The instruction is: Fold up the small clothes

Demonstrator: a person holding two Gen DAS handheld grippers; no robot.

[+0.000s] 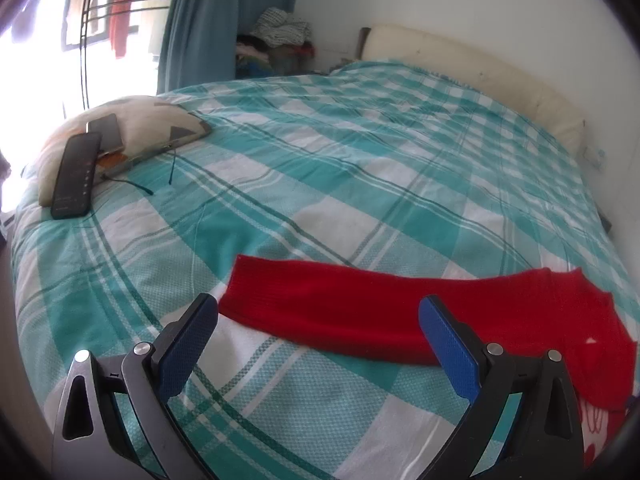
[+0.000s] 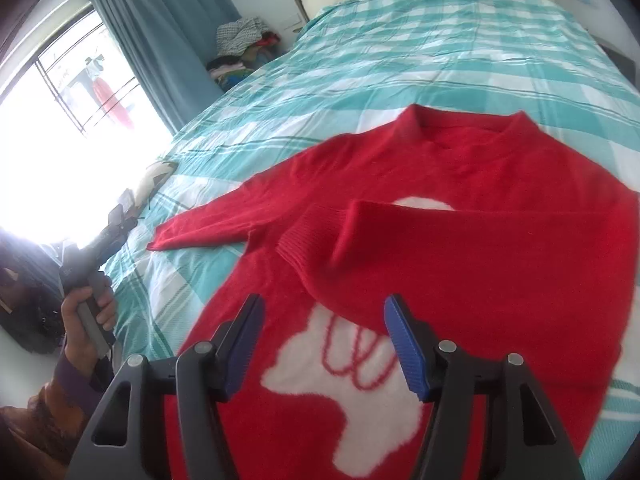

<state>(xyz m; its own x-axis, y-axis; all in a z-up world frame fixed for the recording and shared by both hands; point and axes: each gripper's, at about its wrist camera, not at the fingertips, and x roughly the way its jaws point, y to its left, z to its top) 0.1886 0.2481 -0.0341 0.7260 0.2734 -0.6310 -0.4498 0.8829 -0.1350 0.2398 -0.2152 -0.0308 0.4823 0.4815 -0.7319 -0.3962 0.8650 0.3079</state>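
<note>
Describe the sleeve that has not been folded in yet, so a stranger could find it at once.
Start at the checked bedspread and find the red sweater spread on it. The unfolded sleeve stretches flat onto the bedspread toward the window side, whereas the other sleeve lies across the sweater's chest.

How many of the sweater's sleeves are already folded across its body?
1. One sleeve lies folded across the chest of the red sweater; the other sleeve is stretched out flat on the checked bedspread, toward the window side.

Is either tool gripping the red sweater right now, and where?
No. Left tool and right tool are both open, empty, above the red sweater.
</note>
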